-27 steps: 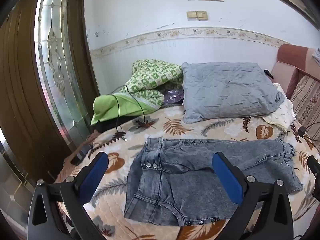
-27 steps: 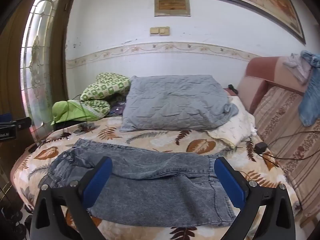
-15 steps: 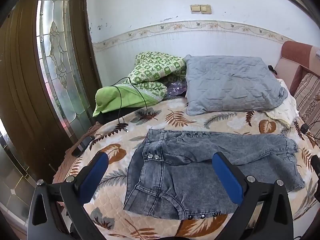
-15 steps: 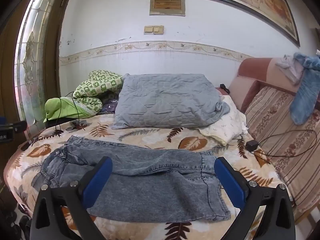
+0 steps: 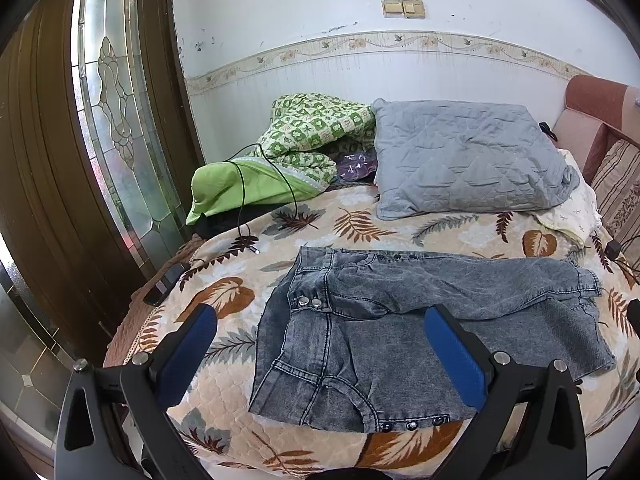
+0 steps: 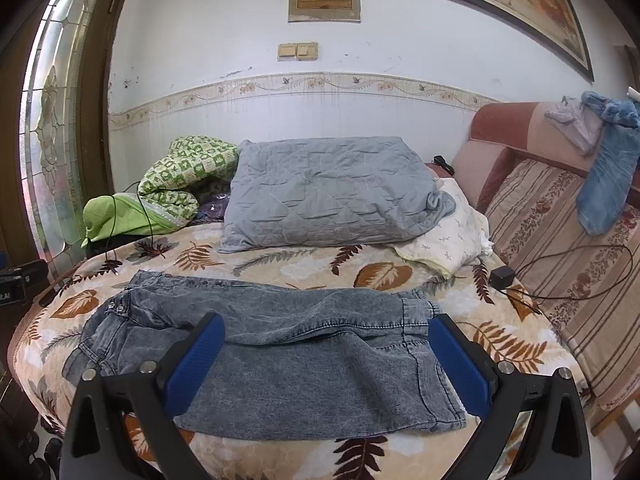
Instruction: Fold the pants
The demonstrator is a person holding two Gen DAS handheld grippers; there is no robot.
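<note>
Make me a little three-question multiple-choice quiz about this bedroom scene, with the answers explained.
1. Where do the grey pants lie?
A. on the leaf-print bedspread
B. on the floor
C. over the headboard

2. What colour are the gripper pads?
A. red
B. blue
C. yellow

3. How do the two grippers stand?
A. both open, holding nothing
B. both clamped on the pants
C. one clamped on the pillow

Answers: 1 A, the pants are spread flat in front of the grey pillow. 2 B, all the pads show blue. 3 A, the left gripper and right gripper gape wide above the cloth.
</note>
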